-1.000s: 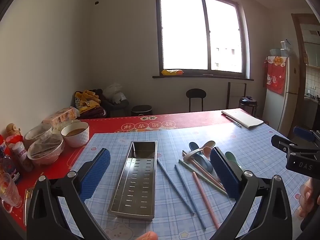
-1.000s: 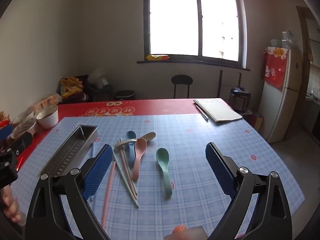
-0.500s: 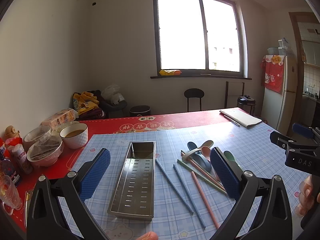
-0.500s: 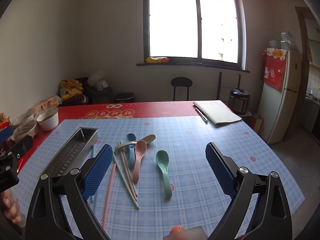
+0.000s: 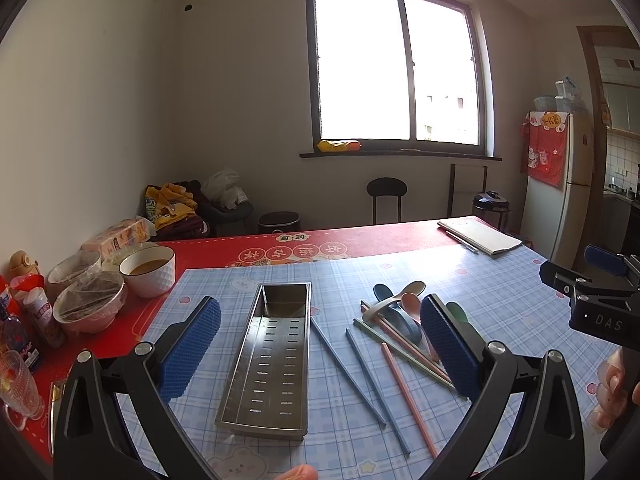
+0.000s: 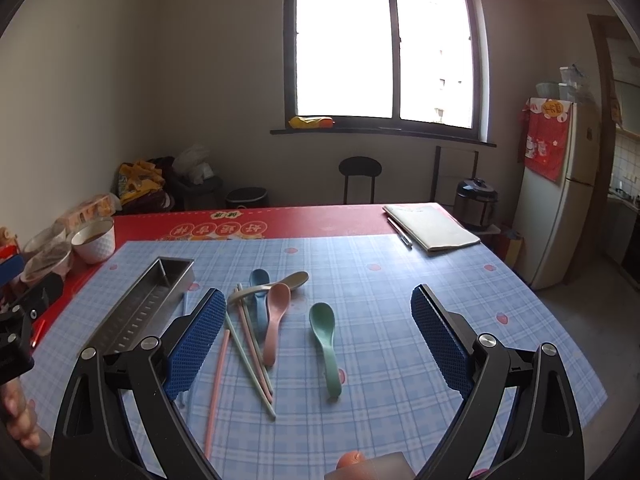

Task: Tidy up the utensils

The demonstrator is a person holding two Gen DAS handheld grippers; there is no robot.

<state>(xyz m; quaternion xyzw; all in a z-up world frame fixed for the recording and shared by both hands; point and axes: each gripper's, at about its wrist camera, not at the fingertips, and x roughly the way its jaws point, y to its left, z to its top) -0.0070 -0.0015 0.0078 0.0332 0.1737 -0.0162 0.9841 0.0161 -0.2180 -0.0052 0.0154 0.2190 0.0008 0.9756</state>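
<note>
Left gripper (image 5: 320, 348): my jaws spread wide above the perforated steel tray (image 5: 270, 360).
Right gripper (image 6: 316, 336): mine too, over the mint-green plastic spoon (image 6: 326, 340).

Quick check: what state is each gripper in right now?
Left gripper: open, holding nothing, above the metal tray.
Right gripper: open, holding nothing, above the green spoon.

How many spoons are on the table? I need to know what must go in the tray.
4, all right of the metal tray: the blue spoon, the beige spoon lying across it, the pink spoon beside them, and the green spoon alone, farthest right. None looks hidden.
</note>
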